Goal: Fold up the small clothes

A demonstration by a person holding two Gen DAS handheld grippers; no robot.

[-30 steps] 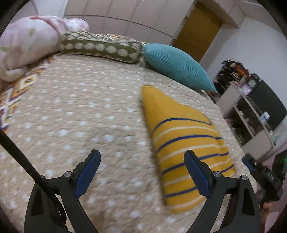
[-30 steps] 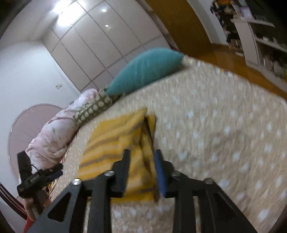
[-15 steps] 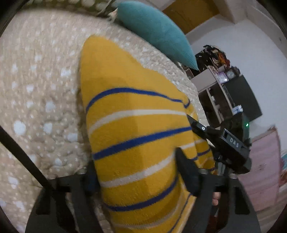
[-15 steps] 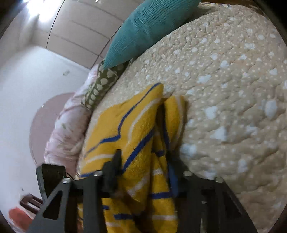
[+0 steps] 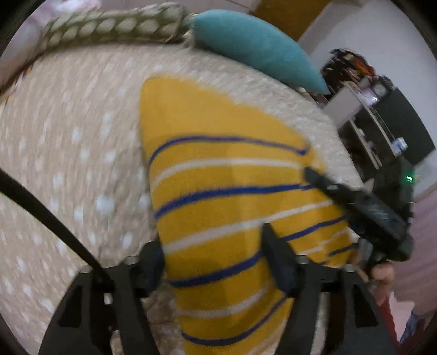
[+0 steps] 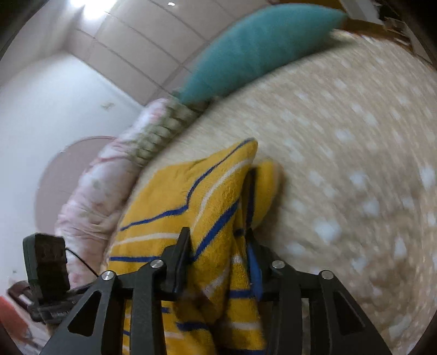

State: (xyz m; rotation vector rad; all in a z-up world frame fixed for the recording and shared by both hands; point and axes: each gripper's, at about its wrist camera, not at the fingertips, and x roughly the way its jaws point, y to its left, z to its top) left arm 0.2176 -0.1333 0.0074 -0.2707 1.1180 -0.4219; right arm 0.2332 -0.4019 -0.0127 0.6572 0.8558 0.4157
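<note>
The yellow garment [image 5: 218,169], a fuzzy knit with blue and white stripes, is spread on the bed [image 5: 68,153], its near end drawn up toward both tools while the far end tapers to a corner lying flat on the spotted cover. It is judged to be light, soft and limp: no shape will be kept where it is unsupported, and loose layers can be expected to sag or slide over one another. The pile looks grippy rather than slippery, and nothing fragile is involved. Hold is best taken at edges and corners, through all layers at once, so that a clean crease can be laid.

At its right side the cloth is bunched and pinched by the right gripper [image 6: 218,262], whose fingers [image 6: 180,259] are closed narrowly on a thick fold. The near edge is straddled by the left gripper [image 5: 215,262]; its fingers have just been opening and stand fairly wide with cloth between them, but whether they press on it cannot be told through the blur.

Beyond the garment, a teal pillow [image 5: 254,46] and a patterned bolster [image 5: 114,21] lie at the far edge of the bed.
</note>
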